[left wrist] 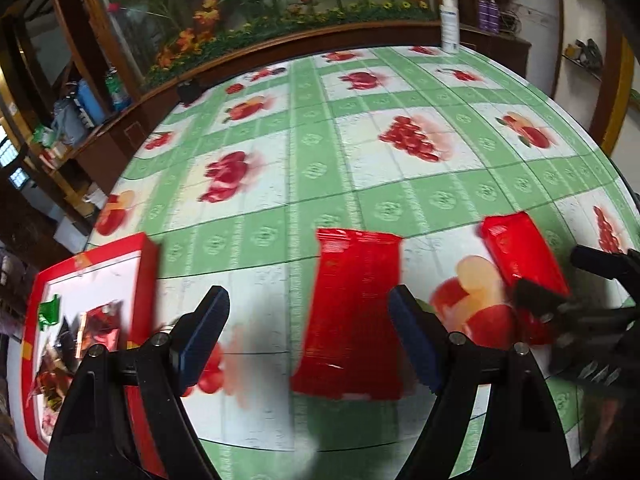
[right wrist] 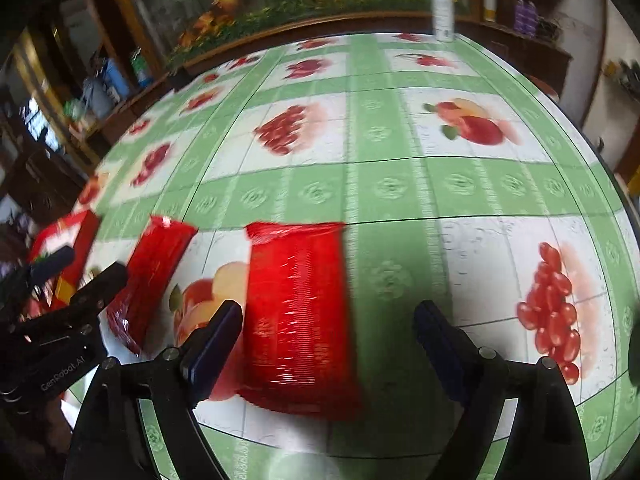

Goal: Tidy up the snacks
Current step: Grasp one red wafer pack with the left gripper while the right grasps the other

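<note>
The left claw point(left wrist: 308, 332) is spread wide over the worktop point(left wrist: 360, 168), gripping nothing, with one red snack pack point(left wrist: 352, 316) lying between its fingers and a red box point(left wrist: 100, 300) (snacks inside) to its left. The right claw point(right wrist: 328, 340) is spread wide too, with another red snack pack point(right wrist: 300, 316) lying flat between its fingers, not squeezed.

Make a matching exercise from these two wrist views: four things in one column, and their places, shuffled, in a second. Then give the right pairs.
Things:
1. white bottle
2. open red box
3. left red packet
4. right red packet

Places:
A. between the open fingers of the left gripper
B. at the table's far edge, upright
C. at the table's left edge, wrapped snacks inside
D. between the open fingers of the right gripper

Pairs: 1-B, 2-C, 3-A, 4-D
</note>
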Demonstrator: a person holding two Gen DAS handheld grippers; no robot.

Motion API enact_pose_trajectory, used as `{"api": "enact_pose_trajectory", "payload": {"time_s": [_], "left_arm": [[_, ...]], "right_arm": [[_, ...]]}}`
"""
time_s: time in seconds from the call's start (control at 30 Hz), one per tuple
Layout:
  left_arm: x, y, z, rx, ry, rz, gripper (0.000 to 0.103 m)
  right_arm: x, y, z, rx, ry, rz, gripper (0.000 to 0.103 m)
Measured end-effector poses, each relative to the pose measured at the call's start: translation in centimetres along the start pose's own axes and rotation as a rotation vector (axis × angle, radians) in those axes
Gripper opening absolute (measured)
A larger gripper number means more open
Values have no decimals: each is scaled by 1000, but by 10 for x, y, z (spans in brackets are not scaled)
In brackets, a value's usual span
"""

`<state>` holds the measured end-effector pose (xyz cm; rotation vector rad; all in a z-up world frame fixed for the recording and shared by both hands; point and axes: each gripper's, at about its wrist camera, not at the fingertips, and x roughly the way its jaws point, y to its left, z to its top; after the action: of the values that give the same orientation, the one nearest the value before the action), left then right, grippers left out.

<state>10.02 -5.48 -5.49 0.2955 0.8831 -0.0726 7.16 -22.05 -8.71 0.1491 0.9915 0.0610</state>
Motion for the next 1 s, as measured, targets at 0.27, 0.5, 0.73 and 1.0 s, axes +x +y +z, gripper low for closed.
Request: {"api": "enact_pose_trajectory", "payload": {"time_s": [0.27,0.5,0.73,1.0], "left_arm": [[11,-5,-3,12,15,21,82],[24,-7,-7,-6,59,-21,83],[25,-4,-8,-44,43,-30,86],[33,5,-9,-115,57,-28,103]], "right_arm": [[12,20,-4,-89,12,-106,103],[13,18,-3,-93,19,-111,103],[14,17,-2,-108,26,-102,103],[13,16,-3,-122,21,-91,103]]}}
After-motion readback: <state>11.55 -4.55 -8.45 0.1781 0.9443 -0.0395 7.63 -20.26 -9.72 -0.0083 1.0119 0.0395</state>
